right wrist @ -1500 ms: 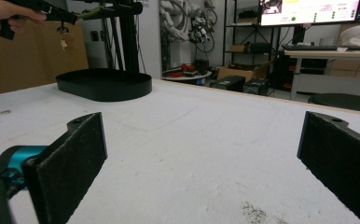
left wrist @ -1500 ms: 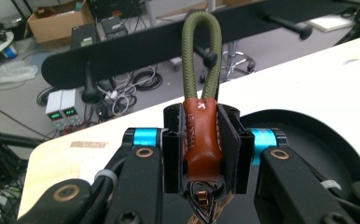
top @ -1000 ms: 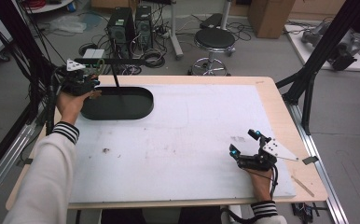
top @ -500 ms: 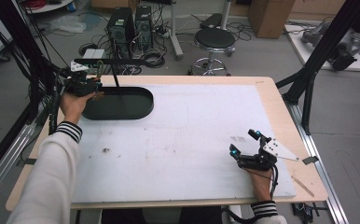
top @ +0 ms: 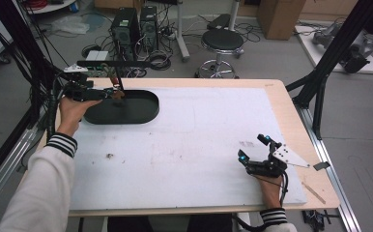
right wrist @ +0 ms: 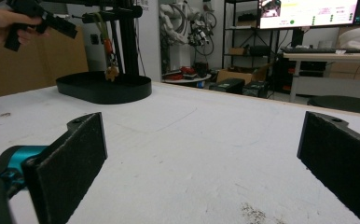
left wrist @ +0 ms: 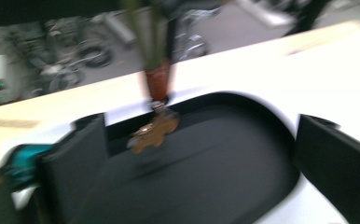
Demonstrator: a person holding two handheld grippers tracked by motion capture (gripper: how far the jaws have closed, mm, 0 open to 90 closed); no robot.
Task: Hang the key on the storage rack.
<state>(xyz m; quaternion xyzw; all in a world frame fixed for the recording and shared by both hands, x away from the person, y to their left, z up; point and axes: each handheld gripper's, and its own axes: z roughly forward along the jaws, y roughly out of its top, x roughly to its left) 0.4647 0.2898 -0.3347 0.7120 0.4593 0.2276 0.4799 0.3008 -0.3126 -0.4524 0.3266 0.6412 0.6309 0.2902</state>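
Workshop floor with computer towers, cables and a stool (top: 222, 41) behind a white-topped bench (top: 199, 140); high view: left tool (top: 108, 93), jaws just opened wide with nothing between them, sits beside the keychain charm (top: 118, 94) hanging from a black stand (top: 121, 107), while the right tool (top: 253, 148) rests well apart. Left tool view, blurred: charm (left wrist: 152, 130) dangles just ahead between the wide jaws; judged risk, a closing pass knocks it swinging or snags the post. Right tool view: jaws wide over bare bench, stand (right wrist: 103, 86) far ahead, nothing obstructing.
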